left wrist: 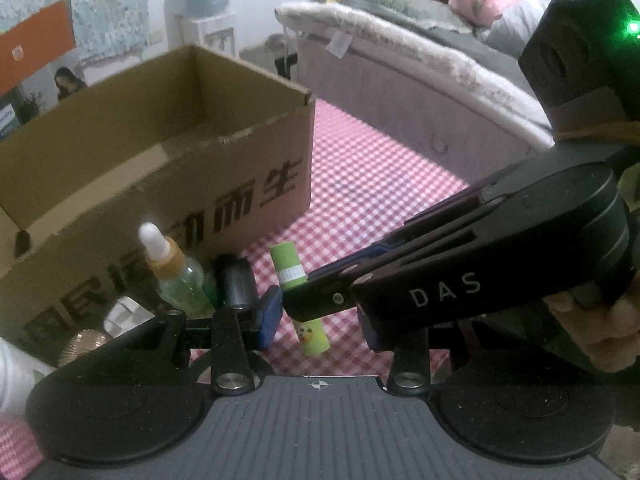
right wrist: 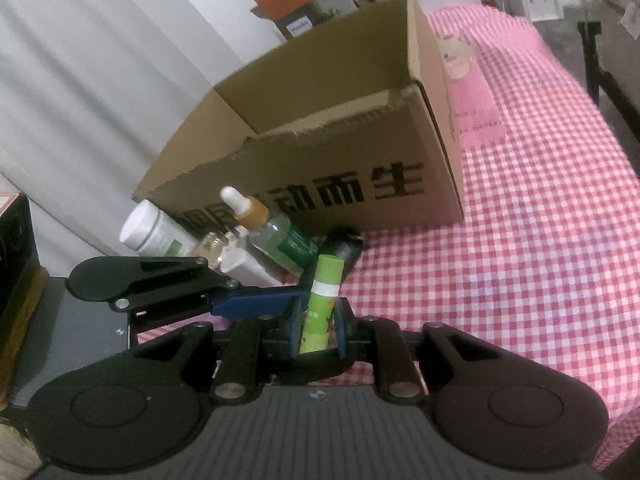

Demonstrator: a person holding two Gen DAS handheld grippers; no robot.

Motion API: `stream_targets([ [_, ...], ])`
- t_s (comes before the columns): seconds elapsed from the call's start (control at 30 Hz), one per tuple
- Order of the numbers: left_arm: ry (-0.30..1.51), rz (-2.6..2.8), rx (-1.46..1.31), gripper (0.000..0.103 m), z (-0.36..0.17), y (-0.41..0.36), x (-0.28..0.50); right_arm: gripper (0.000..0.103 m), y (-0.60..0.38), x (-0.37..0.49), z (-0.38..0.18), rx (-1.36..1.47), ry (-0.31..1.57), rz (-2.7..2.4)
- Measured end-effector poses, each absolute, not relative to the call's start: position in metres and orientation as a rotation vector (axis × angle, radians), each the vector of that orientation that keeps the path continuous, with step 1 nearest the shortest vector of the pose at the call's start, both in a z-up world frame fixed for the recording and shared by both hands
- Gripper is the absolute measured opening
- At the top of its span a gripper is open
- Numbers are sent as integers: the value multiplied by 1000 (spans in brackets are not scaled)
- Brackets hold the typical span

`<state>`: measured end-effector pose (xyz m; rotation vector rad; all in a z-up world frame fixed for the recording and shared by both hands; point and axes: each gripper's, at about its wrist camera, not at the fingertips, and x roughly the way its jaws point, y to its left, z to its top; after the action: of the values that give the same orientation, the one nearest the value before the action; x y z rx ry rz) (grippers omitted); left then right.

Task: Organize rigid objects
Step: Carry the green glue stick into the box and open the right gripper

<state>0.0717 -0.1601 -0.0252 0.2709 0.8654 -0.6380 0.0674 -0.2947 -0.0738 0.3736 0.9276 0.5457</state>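
Note:
A green glue stick (right wrist: 321, 303) is clamped between my right gripper's (right wrist: 318, 330) blue pads; it also shows in the left wrist view (left wrist: 298, 296), with the right gripper (left wrist: 296, 294) crossing from the right. My left gripper (left wrist: 320, 326) is open around the same stick without clamping it. An open cardboard box (left wrist: 168, 168) stands just beyond, also in the right wrist view (right wrist: 320, 152). A dropper bottle (left wrist: 176, 276), a black cylinder (left wrist: 237, 280), a white bottle (right wrist: 152, 234) and a gold-capped item (right wrist: 212, 246) cluster in front of the box.
The table carries a pink checked cloth (right wrist: 540, 220). A bed (left wrist: 420, 80) with a person on it stands behind. A pink packet (right wrist: 472, 96) lies beside the box. A grey curtain (right wrist: 80, 100) hangs at left.

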Motion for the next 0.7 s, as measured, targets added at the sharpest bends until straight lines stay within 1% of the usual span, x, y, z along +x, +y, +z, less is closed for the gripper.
stream_targets([
  [0.2, 779, -613, 250, 40, 5, -146, 58, 19, -286, 55, -37, 345, 854, 556],
  [0.4, 720, -547, 193, 39, 40, -116, 67, 19, -259, 58, 4, 310, 760, 634],
  [0.57, 697, -489, 153, 39, 61, -92, 84, 19, -231, 81, 31, 288, 711, 701],
  [0.7, 701, -443, 129, 39, 67, -77, 106, 18, -209, 114, 41, 289, 723, 738],
])
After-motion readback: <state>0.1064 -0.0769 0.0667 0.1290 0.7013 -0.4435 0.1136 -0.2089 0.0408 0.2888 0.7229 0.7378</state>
